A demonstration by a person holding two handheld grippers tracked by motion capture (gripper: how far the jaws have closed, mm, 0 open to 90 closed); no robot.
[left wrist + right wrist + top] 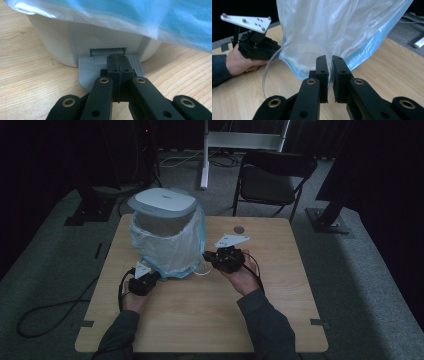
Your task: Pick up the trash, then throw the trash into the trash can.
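Holding a clear dish (297, 70) by its rim, your right gripper (329, 75) pinches it beside the bagged bin (165, 230). Your left gripper (120, 68), pressed together, rests on the pedal (86, 72). Slipping off could drop the lid (162, 202); the thin rim may slide free.

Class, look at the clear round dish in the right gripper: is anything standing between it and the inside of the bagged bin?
Yes. The grey bin lid sits shut over the white pedal bin, and the bin's translucent blue-edged bag hangs between the clear round dish and the bin.
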